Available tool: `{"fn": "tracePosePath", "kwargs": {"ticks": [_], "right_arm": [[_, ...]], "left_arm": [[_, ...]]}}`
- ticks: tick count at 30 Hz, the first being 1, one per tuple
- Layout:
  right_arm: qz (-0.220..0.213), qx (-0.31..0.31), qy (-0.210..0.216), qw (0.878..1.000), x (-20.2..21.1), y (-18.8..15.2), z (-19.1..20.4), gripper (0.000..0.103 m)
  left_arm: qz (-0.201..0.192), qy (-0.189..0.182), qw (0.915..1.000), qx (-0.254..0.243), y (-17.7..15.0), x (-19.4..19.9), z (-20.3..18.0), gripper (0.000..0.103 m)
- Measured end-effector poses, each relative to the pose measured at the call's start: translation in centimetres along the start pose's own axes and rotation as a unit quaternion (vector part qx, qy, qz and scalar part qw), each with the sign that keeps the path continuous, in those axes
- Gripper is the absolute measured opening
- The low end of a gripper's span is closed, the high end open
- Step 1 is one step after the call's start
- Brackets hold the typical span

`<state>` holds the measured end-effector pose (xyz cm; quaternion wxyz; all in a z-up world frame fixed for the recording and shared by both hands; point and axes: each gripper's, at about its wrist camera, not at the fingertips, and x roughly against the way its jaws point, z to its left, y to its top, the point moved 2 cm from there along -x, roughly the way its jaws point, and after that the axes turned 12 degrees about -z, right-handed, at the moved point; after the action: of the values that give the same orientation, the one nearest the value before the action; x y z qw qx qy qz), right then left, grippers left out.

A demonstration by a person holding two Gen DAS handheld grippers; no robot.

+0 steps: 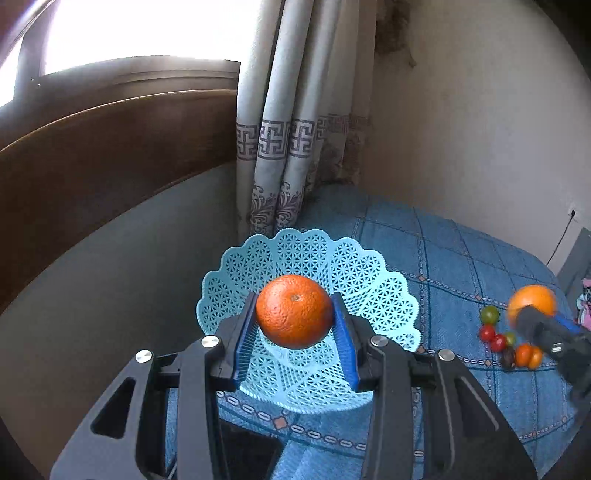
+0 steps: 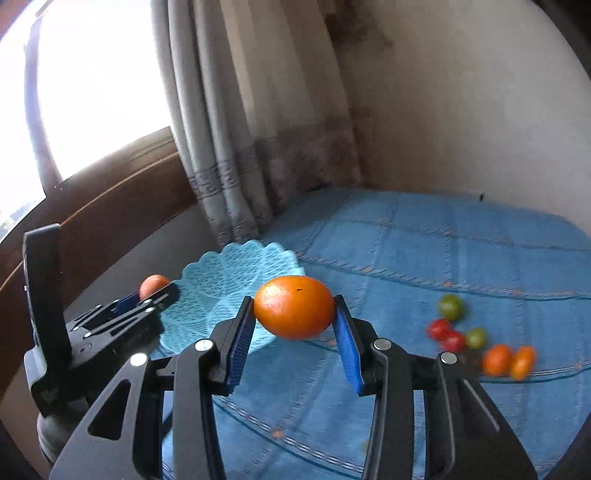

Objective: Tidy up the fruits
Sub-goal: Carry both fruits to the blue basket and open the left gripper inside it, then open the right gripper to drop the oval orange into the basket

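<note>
Nearest the left wrist camera, the left gripper (image 1: 294, 325) is closed onto a dark orange (image 1: 294, 311), its blue pads pressing the fruit from both sides. The fruit hangs in the air above the light blue lattice basket (image 1: 388, 295), which stands on the bed (image 1: 461, 258) and appears to hold no fruit yet.

Nearest the right wrist camera, the right gripper (image 2: 294, 325) is likewise clamped on a second, lighter orange (image 2: 294, 307), held above the blue quilted bed cover to the right of the basket (image 2: 221, 280) and not yet over it. The left gripper (image 2: 155, 293) shows at the left of this view with its orange (image 2: 153, 284) at the basket's near rim.

Farther out on the bed lies a loose cluster of small fruits (image 1: 508, 339), well apart from the basket: about two red, two green and two small orange ones, plus one dark piece visible only in the left view; motion blur makes the count uncertain.

Judged progress: early. Two oranges are lifted, neither is released into the basket, and about seven small fruits remain to be collected.

Beyond the bed hang a patterned curtain (image 1: 284, 140) and a window (image 1: 129, 29).
</note>
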<state>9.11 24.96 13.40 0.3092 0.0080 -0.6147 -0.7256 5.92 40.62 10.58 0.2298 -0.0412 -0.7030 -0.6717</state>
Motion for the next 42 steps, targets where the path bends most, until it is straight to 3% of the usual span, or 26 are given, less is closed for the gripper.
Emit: {"fn": "tracePosePath", "kwargs": {"ticks": [12, 13, 15, 31, 33, 34, 35, 42], "right_arm": [[0.032, -0.026, 0.016, 0.999, -5.6, -2.0, 0.2, 0.043], [0.033, -0.027, 0.014, 0.999, -6.0, -2.1, 0.1, 0.043], [0.035, -0.029, 0.01, 0.999, -6.2, -2.4, -0.1, 0.043], [0.027, 0.034, 0.035, 0.998, -6.2, -3.4, 3.8, 0.044], [0.033, 0.039, 0.038, 0.998, -6.6, -3.6, 4.2, 0.05], [0.032, 0.038, 0.039, 0.998, -6.5, -3.7, 4.2, 0.073], [0.018, 0.034, 0.037, 0.999, -6.1, -3.7, 4.0, 0.083], [-0.01, 0.033, 0.009, 0.999, -4.9, -3.2, 2.9, 0.083]], "left_arm": [[0.036, 0.011, 0.9993, 0.0, -0.6, -2.1, 1.5, 0.041], [0.039, 0.012, 0.9991, 0.005, -0.7, -2.2, 1.7, 0.043], [0.04, 0.015, 0.999, 0.015, -0.8, -2.5, 2.0, 0.073], [-0.019, 0.047, 0.9975, 0.048, 1.7, 0.7, 4.7, 0.091], [-0.024, 0.048, 0.9973, 0.05, 1.8, 0.9, 4.8, 0.096], [-0.024, 0.049, 0.9973, 0.05, 1.9, 0.9, 4.8, 0.096], [-0.024, 0.049, 0.9973, 0.049, 1.9, 0.9, 4.8, 0.096], [-0.02, 0.046, 0.9973, 0.053, 1.8, 1.0, 4.5, 0.1]]}}
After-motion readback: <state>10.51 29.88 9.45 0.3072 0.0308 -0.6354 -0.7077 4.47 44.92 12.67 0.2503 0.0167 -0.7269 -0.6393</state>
